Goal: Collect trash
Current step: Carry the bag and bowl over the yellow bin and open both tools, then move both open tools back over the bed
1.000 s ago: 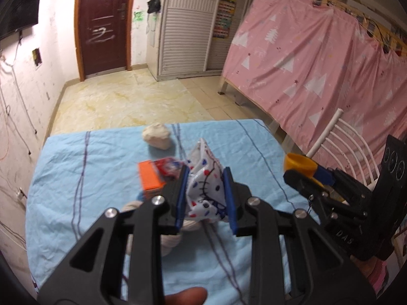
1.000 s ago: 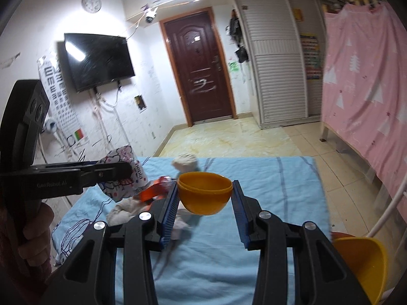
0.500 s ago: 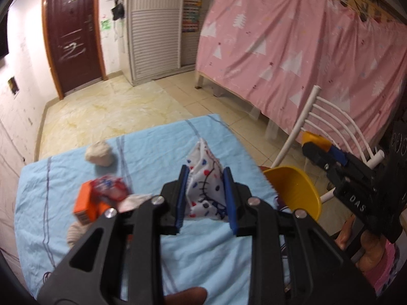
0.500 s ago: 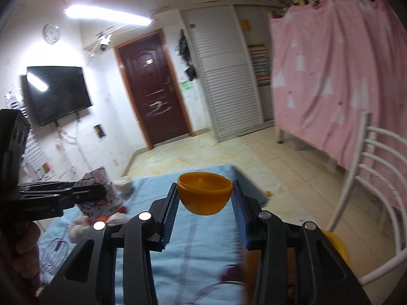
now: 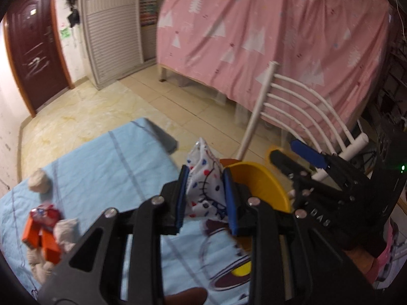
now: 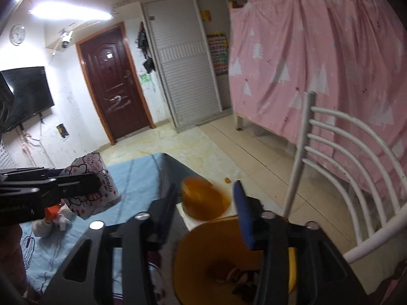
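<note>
Two grippers in view. Left gripper [image 5: 205, 197] is clamped on one white cartoon-print wrapper [image 5: 203, 178], blue pads pressing both its sides; the wrapper sits at the table's right edge, just beside the rim of one yellow bin [image 5: 264, 185].

Right gripper [image 6: 206, 208]: jaws have just been opening and stand wide apart. One orange bowl [image 6: 203, 198] is between them, blurred, touching neither pad as far as I can tell, above the yellow bin's mouth [image 6: 193, 254]. Bin already has some dark scraps at the bottom; count not readable.

Left on the light blue tablecloth [image 5: 101, 172]:
- one orange box [image 5: 43, 239]
- one red wrapper [image 5: 45, 212] on top of the box
- one white crumpled wad [image 5: 38, 184] alone, further back
- about two more white wads [image 5: 64, 231] touching the box, exact count unclear

One white chair [image 5: 300, 117] stands just beside the bin, with one pink curtain [image 5: 267, 33] behind it. One dark red door [image 6: 114, 81] and one wall TV [image 6: 25, 96] at the far end.
</note>
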The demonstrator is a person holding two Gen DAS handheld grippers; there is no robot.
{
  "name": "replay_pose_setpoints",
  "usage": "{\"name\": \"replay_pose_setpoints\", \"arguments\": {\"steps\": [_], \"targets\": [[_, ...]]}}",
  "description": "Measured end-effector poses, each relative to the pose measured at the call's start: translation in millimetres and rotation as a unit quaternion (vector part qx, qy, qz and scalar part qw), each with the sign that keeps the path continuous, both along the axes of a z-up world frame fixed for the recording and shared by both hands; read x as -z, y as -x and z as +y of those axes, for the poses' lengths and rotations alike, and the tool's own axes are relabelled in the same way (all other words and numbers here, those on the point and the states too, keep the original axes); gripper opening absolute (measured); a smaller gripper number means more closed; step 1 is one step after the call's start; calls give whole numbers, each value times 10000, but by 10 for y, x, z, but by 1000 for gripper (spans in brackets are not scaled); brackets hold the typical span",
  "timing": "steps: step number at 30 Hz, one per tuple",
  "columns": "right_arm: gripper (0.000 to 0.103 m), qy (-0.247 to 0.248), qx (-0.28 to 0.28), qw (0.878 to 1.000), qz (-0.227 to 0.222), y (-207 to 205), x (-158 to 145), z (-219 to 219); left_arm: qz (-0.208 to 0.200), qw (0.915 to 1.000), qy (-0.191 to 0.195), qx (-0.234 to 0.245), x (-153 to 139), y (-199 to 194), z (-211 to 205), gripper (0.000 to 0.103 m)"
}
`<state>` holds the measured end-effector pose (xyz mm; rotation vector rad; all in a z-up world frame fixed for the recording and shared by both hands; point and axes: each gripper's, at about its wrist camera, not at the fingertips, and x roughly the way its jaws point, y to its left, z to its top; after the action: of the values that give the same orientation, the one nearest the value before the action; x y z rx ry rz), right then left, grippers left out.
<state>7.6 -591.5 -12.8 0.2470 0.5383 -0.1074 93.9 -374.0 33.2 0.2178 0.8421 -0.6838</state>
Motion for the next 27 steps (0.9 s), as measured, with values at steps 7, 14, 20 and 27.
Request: {"name": "replay_pose_setpoints", "arguments": {"steps": [7,14,20,27], "targets": [[73,-380,639,9964,-399,228,-61,-377,364,9988,-234,227,264,24,-359,34],[73,-640,869,9915,-726,359,-120,-576,647,9973,-241,233,386,54,-453,78],[73,-723,712,9919,-764,306,-139,-507,624,9979,-146,131,316,55,-284,78],[73,-678,293,9950,-672,116,-167,-147,560,9984,106,-61,190,40,69,78]]}}
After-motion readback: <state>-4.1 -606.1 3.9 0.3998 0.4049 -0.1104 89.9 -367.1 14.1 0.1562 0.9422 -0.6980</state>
